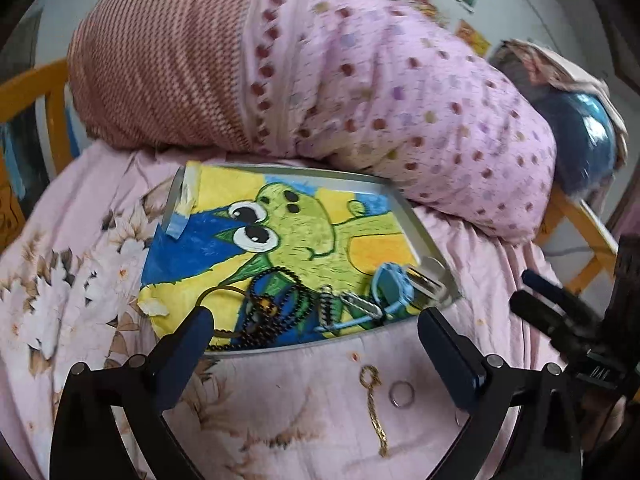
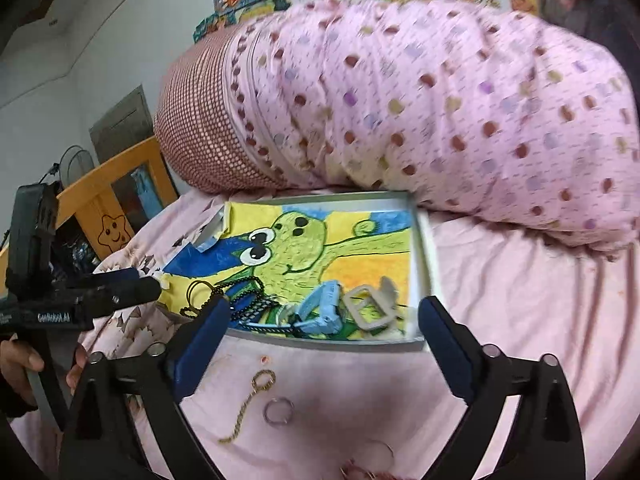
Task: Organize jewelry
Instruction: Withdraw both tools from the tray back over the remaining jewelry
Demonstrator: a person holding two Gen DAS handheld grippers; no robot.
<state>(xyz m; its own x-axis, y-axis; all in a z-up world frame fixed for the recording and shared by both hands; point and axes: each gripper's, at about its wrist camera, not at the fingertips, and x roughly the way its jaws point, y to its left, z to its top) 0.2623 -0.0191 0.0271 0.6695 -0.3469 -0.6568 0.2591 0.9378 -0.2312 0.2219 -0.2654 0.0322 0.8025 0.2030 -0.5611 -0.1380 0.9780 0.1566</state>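
Pink floral bedsheet [image 1: 280, 420] covers the bed; a shallow grey tray [image 1: 430, 236] lies on it, lined with a crayon frog drawing [image 1: 296, 232]. Behind the tray, a rolled pink dotted quilt [image 1: 400, 92].

Inside the tray, near edge: black bead necklace [image 1: 276, 300], thin dark hoop [image 1: 222, 292], a black-and-white beaded piece [image 1: 328, 304], blue clip [image 1: 390, 284], grey buckle-like piece [image 2: 370, 308].

On the sheet in front of the tray, outside it: gold chain [image 1: 374, 412] with a loop at its far end, and just beside it a silver ring [image 1: 401, 394]. Apart, not touching.

Left claw [image 1: 316, 334]: fingers spread wide, empty, hovering over the tray's near rim, chain and ring below between the fingers.

Right claw [image 2: 324, 326]: likewise spread, empty, over the same rim. A hand [image 2: 20, 364] grips the left tool's handle in the right wrist view.
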